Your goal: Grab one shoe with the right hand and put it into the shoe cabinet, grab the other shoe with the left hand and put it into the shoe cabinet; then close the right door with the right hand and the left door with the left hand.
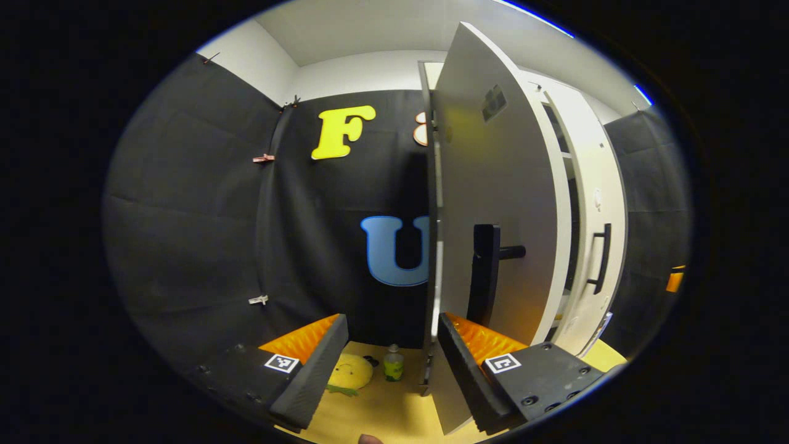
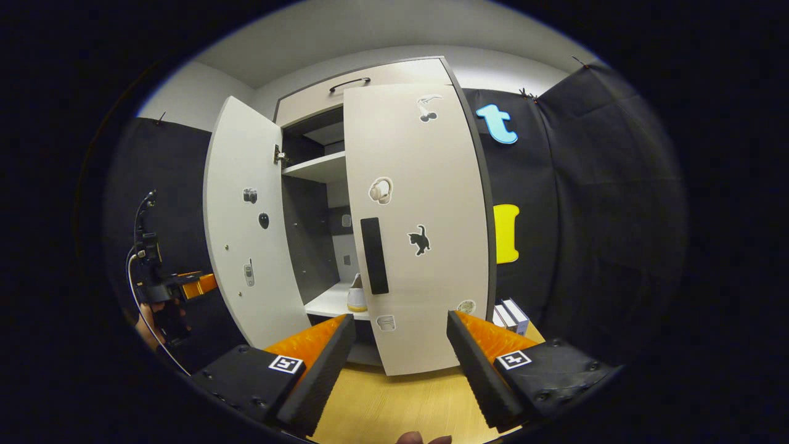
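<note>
With a shoe (image 2: 357,297) on the cabinet shelf and the right door (image 2: 419,228) nearly closed, I hold my right gripper (image 2: 400,361) and left gripper (image 1: 391,364) spread wide, empty; the left door (image 1: 493,203) remains open.

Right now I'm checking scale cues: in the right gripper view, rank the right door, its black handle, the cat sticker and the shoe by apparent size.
1. right door
2. black handle
3. cat sticker and shoe look alike; the shoe sits deeper and partly hidden, so unranked.
</note>
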`<state>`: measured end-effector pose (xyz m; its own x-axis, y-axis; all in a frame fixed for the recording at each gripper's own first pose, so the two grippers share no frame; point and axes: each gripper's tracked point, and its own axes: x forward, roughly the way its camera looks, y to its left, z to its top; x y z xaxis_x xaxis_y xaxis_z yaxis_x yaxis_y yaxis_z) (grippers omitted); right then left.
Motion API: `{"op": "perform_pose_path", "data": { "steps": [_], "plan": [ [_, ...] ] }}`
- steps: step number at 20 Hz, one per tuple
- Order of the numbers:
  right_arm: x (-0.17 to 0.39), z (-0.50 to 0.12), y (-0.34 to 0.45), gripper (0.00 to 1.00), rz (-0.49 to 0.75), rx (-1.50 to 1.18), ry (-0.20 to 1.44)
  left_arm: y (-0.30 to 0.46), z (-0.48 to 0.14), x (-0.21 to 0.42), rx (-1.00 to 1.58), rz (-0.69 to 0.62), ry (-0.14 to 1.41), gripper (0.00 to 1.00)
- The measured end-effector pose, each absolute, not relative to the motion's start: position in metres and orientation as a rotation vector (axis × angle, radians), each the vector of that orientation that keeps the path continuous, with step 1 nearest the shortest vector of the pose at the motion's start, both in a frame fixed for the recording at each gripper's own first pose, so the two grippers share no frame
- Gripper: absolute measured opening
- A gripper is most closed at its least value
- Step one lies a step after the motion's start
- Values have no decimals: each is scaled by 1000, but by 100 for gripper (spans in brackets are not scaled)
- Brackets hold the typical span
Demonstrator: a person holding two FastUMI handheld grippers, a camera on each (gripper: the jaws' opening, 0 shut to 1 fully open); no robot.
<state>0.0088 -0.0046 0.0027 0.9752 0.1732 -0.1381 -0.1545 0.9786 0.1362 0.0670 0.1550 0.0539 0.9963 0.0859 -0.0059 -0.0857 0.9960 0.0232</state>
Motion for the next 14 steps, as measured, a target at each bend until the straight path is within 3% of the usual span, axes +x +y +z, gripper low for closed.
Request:
{"op": "perform_pose_path", "data": {
  "steps": [4, 6, 14],
  "plan": [
    [3, 4, -14, 98, 158, 129, 151, 113, 55, 77, 28, 18, 2, 90],
    [0, 6, -20, 98, 151, 127, 148, 94, 53, 82, 23, -16, 11, 96],
    [-14, 12, -32, 98, 135, 128, 133, 32, 54, 57, 43, -109, -4, 95]
  ]
}}
